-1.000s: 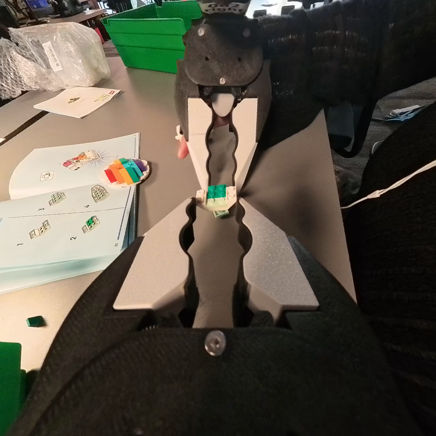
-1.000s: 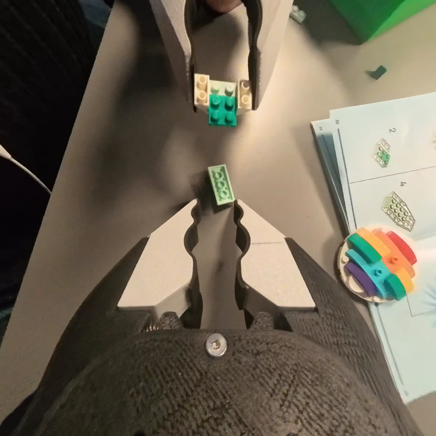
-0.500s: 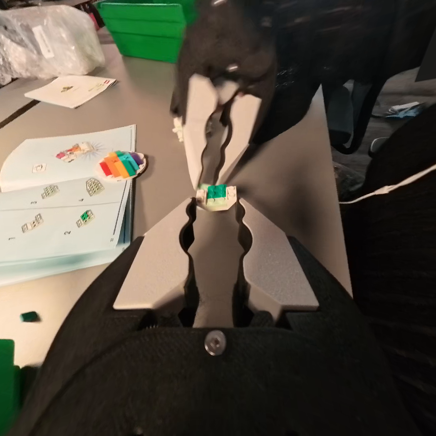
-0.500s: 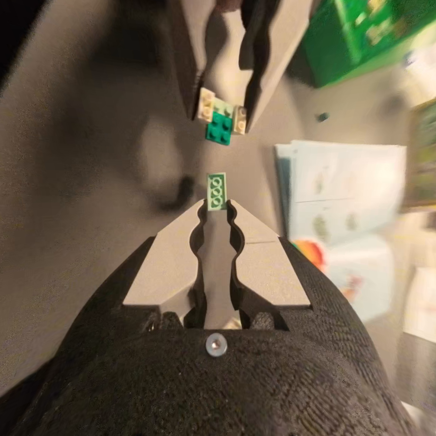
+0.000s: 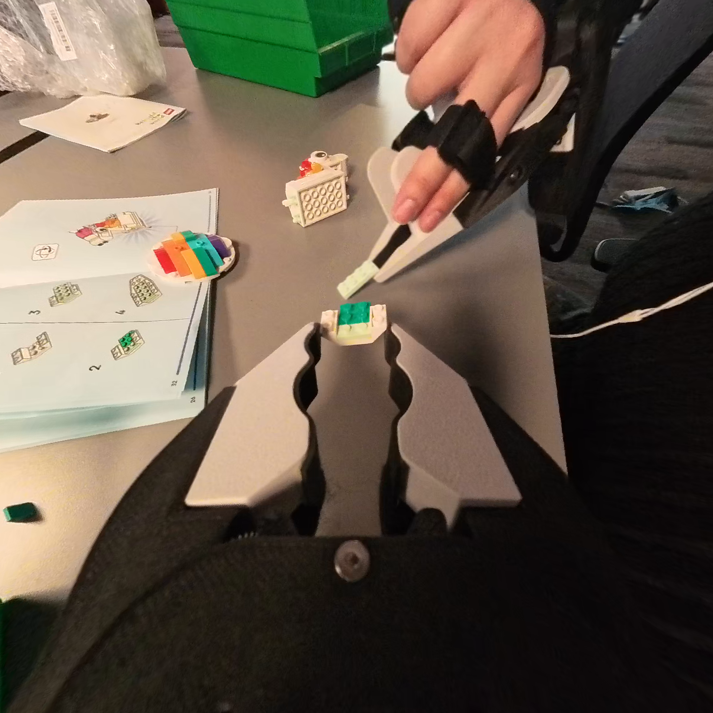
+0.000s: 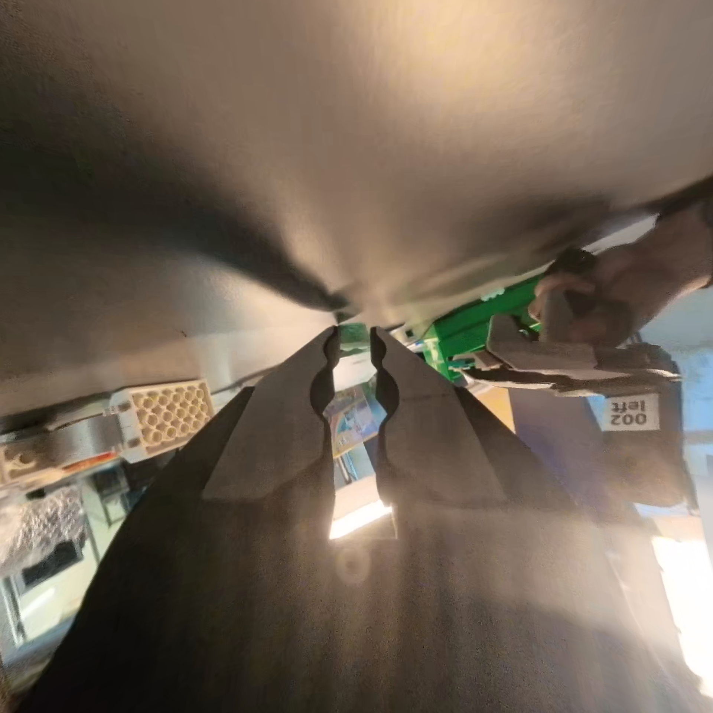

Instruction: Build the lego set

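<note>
My left gripper (image 5: 352, 330) is shut on a small assembly (image 5: 353, 324): white wedge bricks, a pale green layer and a dark green 2x2 on top, held just above the grey table (image 5: 270, 127). My right gripper (image 5: 375, 272), with a hand on it, lies tilted on its side just beyond and right of the assembly. It is shut on a pale green plate (image 5: 357, 279), which sticks out toward the assembly without touching it. The right wrist view is blurred and turned over. It shows my right gripper (image 6: 354, 332) pinching the green plate (image 6: 353, 341), and the left gripper (image 6: 540, 359) off to the right.
An open instruction booklet (image 5: 96, 308) lies at the left with a round rainbow build (image 5: 193, 256) on its corner. A white studded build (image 5: 320, 189) stands behind. Green bins (image 5: 277, 42), a plastic bag (image 5: 77, 46) and a leaflet (image 5: 104, 119) are at the back. A dark green tile (image 5: 21, 513) lies near left. My hands' fingertips stand some 8 cm from each other.
My right gripper closed on the pale green plate, lifted it off the table and rolled onto its side to the right. The left gripper kept its hold on the assembly.
</note>
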Motion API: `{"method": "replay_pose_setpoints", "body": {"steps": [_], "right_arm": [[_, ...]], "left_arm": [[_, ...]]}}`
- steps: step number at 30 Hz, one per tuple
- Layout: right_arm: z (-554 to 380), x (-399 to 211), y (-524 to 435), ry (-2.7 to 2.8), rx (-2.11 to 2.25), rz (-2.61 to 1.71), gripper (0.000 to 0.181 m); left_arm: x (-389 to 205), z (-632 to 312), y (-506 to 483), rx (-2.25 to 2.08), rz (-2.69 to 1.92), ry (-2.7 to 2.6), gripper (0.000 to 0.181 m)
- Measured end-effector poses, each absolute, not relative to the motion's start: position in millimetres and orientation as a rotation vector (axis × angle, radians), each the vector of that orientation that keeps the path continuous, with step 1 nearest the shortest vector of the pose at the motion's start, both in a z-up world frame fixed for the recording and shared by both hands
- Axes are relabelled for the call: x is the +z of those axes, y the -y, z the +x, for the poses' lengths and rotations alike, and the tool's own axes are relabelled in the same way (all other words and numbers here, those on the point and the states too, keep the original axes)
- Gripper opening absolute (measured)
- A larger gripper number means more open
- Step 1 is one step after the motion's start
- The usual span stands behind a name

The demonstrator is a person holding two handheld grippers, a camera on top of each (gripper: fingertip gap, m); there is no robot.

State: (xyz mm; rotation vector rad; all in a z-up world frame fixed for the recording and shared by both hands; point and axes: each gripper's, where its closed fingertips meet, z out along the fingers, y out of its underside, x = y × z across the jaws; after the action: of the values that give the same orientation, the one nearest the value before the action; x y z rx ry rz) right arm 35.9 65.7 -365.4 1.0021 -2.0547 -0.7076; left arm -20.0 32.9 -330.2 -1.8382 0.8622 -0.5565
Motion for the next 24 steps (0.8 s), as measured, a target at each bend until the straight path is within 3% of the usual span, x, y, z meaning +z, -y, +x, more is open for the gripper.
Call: {"method": "replay_pose_setpoints", "body": {"steps": [3, 5, 6, 7, 9, 11, 16, 24], "right_arm": [[45.5, -356.7, -65.5, 2.128, -0.654, 0.857, 0.039], [51.2, -345.5, -72.9, 2.212, -0.572, 0.512, 0.034], [54.1, -341.7, -77.3, 2.258, -0.487, 0.207, 0.016], [54.2, -339.6, -78.1, 2.263, -0.346, -0.161, 0.012], [50.8, -342.5, -65.8, 2.173, 0.057, -0.874, 0.019], [45.5, -346.2, -59.6, 1.997, 0.338, -1.325, 0.026], [44.5, -364.9, -67.0, 1.757, 0.577, -1.703, 0.027], [44.3, -372.6, -66.9, 1.713, 0.705, -1.833, 0.028]], "left_arm": [[-330.2, -19.0, -32.1, -0.560, -1.837, -0.866, 0.032], [-330.3, -18.5, -31.5, -0.558, -1.836, -0.870, 0.032], [-330.2, -18.1, -31.2, -0.558, -1.834, -0.871, 0.032], [-330.0, -17.7, -31.0, -0.558, -1.833, -0.873, 0.032], [-330.4, -16.5, -30.4, -0.558, -1.832, -0.879, 0.032], [-331.0, -14.8, -29.8, -0.559, -1.833, -0.888, 0.032], [-332.1, -11.7, -28.1, -0.553, -1.830, -0.910, 0.032], [-331.3, -12.5, -28.2, -0.558, -1.829, -0.902, 0.032]]}}
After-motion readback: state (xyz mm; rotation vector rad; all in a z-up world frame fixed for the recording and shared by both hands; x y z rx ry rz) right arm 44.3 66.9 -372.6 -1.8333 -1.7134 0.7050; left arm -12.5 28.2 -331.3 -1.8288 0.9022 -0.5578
